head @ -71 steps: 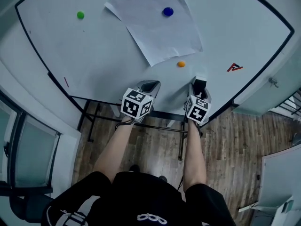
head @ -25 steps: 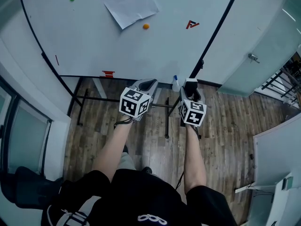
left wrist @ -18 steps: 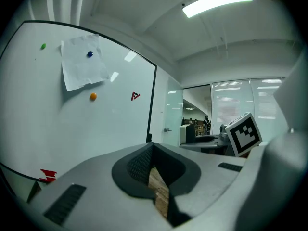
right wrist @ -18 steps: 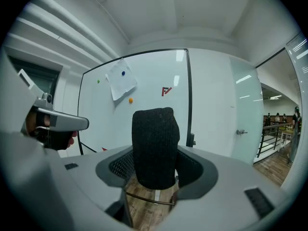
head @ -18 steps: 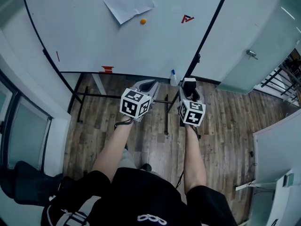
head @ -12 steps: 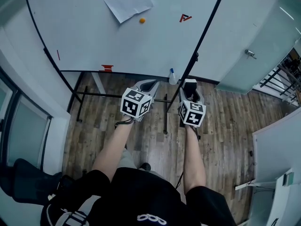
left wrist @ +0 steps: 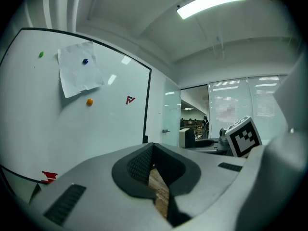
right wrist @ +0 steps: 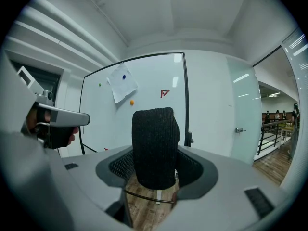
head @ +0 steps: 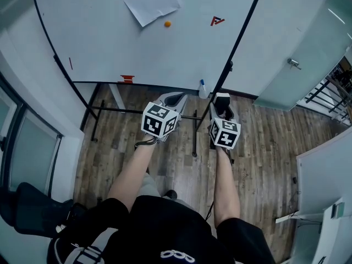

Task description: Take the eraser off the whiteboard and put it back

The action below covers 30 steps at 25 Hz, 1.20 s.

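Jaws, right gripper [right wrist: 155, 170]: clamped on black felt eraser block [right wrist: 155, 143], held upright.
Jaws, left gripper [left wrist: 154, 176]: together, nothing between.
Eraser place: off large white whiteboard [head: 137, 54], near side, toward its right edge.

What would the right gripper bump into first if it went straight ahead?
Probably the whiteboard, near its right edge. The right gripper holds the eraser out front, so the eraser would touch the board first. How far off the board is, I can't tell.
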{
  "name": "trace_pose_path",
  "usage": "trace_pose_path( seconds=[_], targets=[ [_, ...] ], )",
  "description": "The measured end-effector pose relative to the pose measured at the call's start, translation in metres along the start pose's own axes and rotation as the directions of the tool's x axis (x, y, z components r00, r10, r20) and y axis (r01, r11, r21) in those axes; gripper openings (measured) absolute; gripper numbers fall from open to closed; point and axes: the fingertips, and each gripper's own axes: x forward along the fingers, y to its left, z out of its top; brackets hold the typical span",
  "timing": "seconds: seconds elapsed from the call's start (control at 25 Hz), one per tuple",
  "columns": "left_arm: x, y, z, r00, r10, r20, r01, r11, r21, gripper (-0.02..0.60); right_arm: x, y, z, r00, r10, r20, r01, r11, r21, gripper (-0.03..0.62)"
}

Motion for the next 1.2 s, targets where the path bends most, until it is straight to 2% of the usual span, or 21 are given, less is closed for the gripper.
trace_pose_path(
  seconds=[0.28, 0.6, 0.92, 1.2],
  targets=[
    [0.001, 0.002, 0.005, 1.000, 0.010, 0.007, -0.011, 1.000, 0.018, 0.009, 0.007, 0.004, 0.002, 1.000, 0.018, 0.006, -0.018, 1.000, -0.004, 0.256],
    [0.014, 0.026, 0.012, 1.000, 0.014, 0.008, -0.014, 1.000, 0.017, 0.009, 0.032, 0.008, 0.008, 1.000, 0.023, 0.002, -0.023, 1.000, -0.002, 0.256],
    [0.040, 0.067, 0.031, 1.000, -0.005, 0.025, 0.004, 1.000, 0.022, 0.009, 0.079, 0.009, 0.036, 1.000, 0.006, 0.024, -0.006, 1.000, -0.004, 0.256],
    [0.066, 0.119, 0.050, 0.999, -0.011, 0.036, 0.009, 0.999, 0.039, 0.009, 0.137, 0.021, 0.064, 0.999, 0.004, 0.043, -0.004, 1.000, -0.006, 0.256]
  ],
)
